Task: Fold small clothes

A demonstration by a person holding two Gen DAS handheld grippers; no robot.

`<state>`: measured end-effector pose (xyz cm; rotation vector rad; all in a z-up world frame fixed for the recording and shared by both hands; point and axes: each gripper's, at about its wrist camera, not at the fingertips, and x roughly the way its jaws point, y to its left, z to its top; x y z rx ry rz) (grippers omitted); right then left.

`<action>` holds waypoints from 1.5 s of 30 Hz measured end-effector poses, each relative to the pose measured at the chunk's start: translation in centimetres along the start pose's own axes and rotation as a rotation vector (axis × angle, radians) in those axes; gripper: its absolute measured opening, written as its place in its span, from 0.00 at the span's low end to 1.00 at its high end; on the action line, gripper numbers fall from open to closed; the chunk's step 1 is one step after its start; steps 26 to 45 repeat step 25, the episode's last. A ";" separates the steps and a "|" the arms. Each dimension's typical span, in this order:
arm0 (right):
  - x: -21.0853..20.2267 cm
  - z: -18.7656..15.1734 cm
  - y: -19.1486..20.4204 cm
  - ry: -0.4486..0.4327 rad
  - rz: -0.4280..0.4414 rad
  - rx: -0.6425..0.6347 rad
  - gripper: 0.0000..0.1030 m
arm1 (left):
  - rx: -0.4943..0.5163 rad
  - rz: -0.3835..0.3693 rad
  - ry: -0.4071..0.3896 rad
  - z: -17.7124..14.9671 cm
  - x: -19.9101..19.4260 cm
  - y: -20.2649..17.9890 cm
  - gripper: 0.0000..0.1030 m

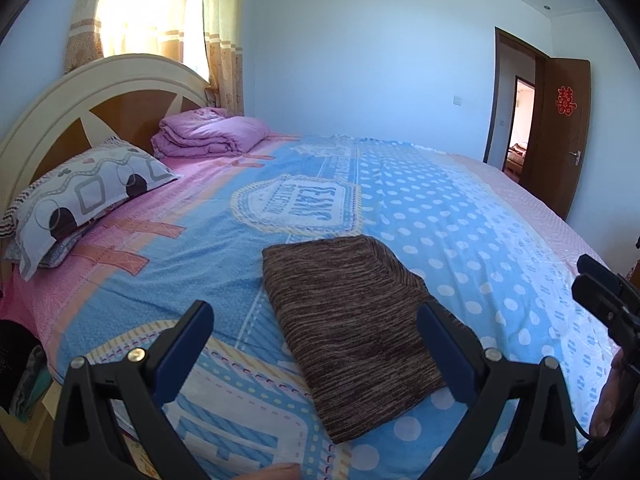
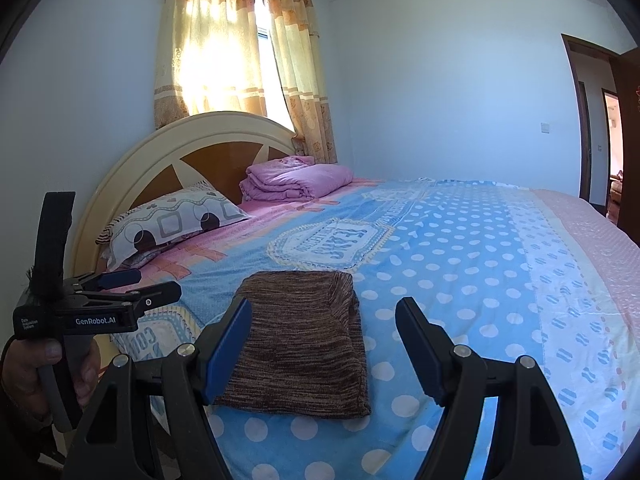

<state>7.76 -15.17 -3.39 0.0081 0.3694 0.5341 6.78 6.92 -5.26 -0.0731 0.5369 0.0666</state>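
Black plastic with blue pads, the left gripper (image 1: 316, 332) hangs with jaws spread and nothing between them; the right gripper (image 2: 324, 330) is likewise released, empty, low over the near edge of the bed (image 2: 500, 264); the brown knit garment (image 2: 300, 340) lies just ahead, already a neat rectangle; any further fold, I'd judge, wants both near corners pinched together and carried over evenly; no containers show in either view
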 end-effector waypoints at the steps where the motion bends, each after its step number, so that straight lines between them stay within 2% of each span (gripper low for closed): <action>1: -0.1 0.0 0.0 -0.005 0.000 0.001 0.73 | 0.005 0.007 -0.010 0.1 -0.2 0.0 1.00; 18: 0.4 -0.2 0.7 0.013 0.024 -0.024 0.73 | 0.004 0.093 -0.050 0.6 -0.2 1.3 1.00; 23: 0.6 -0.4 1.1 0.026 0.033 -0.037 0.73 | 0.011 0.095 -0.060 0.3 0.0 1.4 1.00; 25: 0.7 -0.5 1.1 0.031 0.035 -0.037 0.73 | 0.022 0.072 -0.053 0.3 0.1 1.3 1.00; 45: 0.7 -0.5 1.1 0.031 0.035 -0.037 0.73 | 0.022 0.072 -0.053 0.3 0.1 1.3 1.00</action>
